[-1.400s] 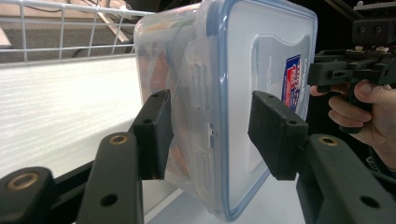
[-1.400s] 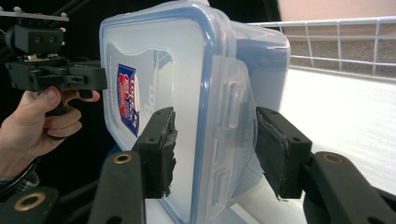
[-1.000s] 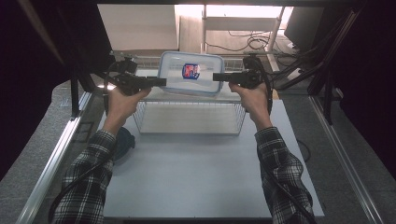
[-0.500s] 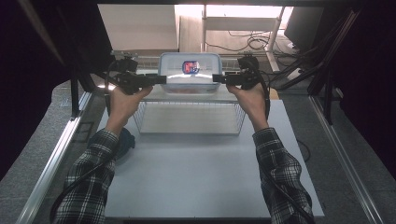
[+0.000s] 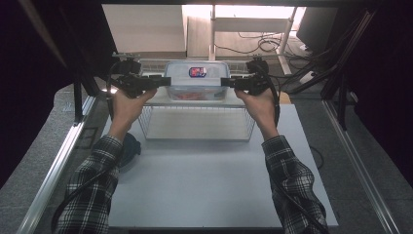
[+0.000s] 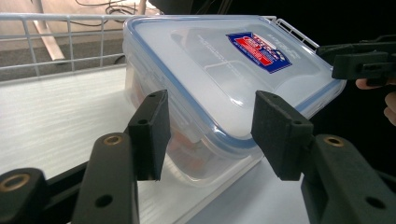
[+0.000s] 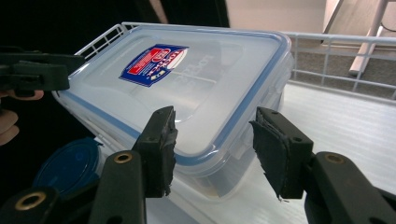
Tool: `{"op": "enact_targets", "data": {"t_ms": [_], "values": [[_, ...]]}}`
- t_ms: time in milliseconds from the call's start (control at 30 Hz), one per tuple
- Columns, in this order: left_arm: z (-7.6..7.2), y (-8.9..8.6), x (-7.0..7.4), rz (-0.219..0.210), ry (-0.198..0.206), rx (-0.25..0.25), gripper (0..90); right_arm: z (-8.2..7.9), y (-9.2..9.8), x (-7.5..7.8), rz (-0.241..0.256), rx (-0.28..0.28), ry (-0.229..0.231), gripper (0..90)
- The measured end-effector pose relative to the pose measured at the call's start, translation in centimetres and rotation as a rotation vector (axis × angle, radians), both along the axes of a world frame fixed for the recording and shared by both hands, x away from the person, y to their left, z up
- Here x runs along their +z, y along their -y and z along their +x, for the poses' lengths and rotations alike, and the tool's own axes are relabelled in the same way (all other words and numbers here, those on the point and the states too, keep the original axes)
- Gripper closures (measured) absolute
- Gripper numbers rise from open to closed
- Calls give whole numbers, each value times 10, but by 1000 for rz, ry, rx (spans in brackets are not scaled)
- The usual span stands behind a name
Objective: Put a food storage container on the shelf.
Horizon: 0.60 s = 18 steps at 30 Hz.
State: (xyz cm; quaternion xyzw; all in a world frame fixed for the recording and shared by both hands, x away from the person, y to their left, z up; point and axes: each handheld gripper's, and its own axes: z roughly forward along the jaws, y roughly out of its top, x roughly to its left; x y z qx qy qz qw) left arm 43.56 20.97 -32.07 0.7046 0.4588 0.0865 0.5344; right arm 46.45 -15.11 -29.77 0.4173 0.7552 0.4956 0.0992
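Note:
A clear plastic container (image 5: 197, 80) with a blue-rimmed lid and a red and blue label lies on the white top shelf (image 6: 56, 116) of a wire rack (image 5: 146, 124). Something reddish shows inside it. My left gripper (image 5: 165, 81) is at its left end and my right gripper (image 5: 225, 82) at its right end. In the left gripper view the open jaws of the left gripper (image 6: 210, 135) straddle a corner of the container (image 6: 224, 70). In the right gripper view the right gripper (image 7: 217, 149) is open around the opposite corner of the container (image 7: 187, 79).
A round blue lid (image 5: 129, 148) lies on the table left of the rack, also in the right gripper view (image 7: 70, 165). The white tabletop (image 5: 209, 185) stretches toward the person. Wire rails (image 6: 70, 32) edge the shelf's far side. Dark frame posts stand at both sides.
Both grippers and the container between them have moved away from the person. The container was tilted above the rack's front and now lies flat on the top shelf.

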Motion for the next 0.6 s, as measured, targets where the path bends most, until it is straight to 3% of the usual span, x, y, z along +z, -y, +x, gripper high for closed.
{"op": "enact_targets", "data": {"t_ms": [133, 433, 533, 567, 600], "values": [[-2, -2, -3, -28, -3, -9, 488, -1, 0, 0, 4, 7, -6, 485], [-2, -1, -3, -18, 19, -11, 486, -4, 1, -1, 11, 4, -13, 484], [-4, 1, -1, 8, 40, 1, 481, -6, -1, 0, -9, -10, 6, 425], [-9, 4, 2, 52, 85, 4, 459, -7, -1, 1, -11, -8, 12, 392], [-9, 4, 2, 52, 85, 4, 438, -7, -1, 1, -11, -8, 12, 392]]}}
